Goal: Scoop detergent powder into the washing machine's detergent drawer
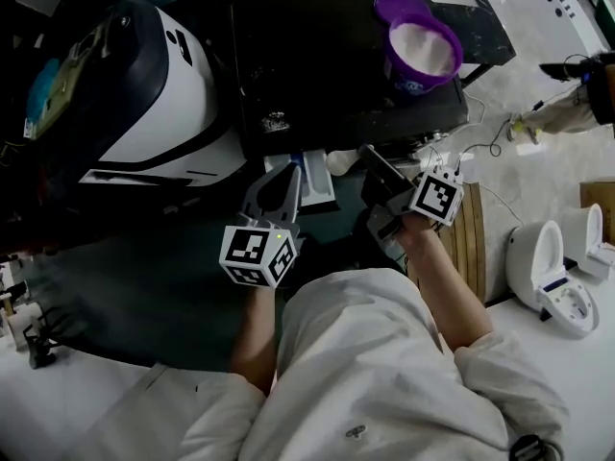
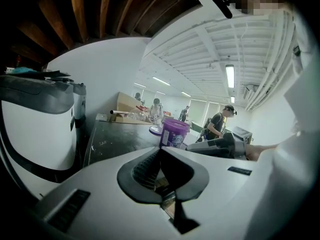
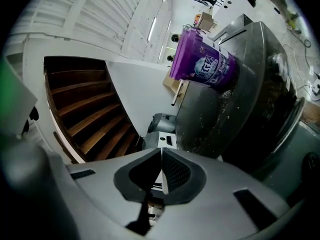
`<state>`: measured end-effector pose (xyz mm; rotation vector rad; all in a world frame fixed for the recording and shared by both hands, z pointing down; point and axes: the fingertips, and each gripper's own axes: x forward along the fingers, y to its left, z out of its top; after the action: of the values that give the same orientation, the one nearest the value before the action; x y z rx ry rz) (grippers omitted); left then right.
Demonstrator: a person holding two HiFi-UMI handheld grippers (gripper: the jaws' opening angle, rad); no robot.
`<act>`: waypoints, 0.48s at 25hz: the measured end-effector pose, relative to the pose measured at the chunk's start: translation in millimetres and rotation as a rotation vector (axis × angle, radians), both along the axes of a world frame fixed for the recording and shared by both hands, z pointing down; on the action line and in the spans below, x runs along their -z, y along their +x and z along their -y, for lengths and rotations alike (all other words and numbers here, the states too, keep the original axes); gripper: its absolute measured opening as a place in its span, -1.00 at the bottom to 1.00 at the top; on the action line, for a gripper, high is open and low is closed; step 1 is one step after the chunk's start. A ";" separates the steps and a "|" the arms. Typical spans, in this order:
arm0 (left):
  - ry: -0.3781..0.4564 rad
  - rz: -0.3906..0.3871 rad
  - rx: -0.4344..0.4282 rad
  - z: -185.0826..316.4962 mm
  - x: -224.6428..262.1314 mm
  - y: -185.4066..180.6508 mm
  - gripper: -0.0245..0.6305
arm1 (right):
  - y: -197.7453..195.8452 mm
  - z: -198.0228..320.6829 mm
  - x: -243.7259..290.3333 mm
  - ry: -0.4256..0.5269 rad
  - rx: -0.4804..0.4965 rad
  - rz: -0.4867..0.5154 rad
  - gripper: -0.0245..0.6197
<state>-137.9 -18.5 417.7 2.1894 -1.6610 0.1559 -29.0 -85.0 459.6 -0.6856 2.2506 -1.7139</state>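
An open purple tub (image 1: pixel 423 51) full of white powder stands on the dark top of the washing machine (image 1: pixel 317 65), at its far right corner, with the lid behind it. Below the top's front edge the white and blue detergent drawer (image 1: pixel 315 182) is pulled out. My left gripper (image 1: pixel 285 173) is shut just left of the drawer, empty. My right gripper (image 1: pixel 367 152) is shut at the drawer's right, close to a small white rounded thing (image 1: pixel 340 161). The left gripper view shows shut jaws (image 2: pixel 161 150) and the tub (image 2: pixel 174 133) beyond. In the right gripper view the shut gripper (image 3: pixel 161 151) is tilted, with the tub (image 3: pixel 205 64) above.
A second white and black machine (image 1: pixel 144 84) stands at the left. A wooden slatted board (image 1: pixel 471 238) and white fixtures (image 1: pixel 557 272) are at the right, with cables on the floor (image 1: pixel 500 142). People stand far back (image 2: pixel 220 124).
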 end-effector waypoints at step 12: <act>-0.053 -0.030 -0.053 -18.7 -33.4 -13.9 -0.86 | -14.3 -28.1 -37.6 0.039 -0.003 -0.149 -0.90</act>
<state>-151.8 0.2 451.0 2.1875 -1.5658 0.1788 -43.4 -56.9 497.2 -0.8327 2.3728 -1.6641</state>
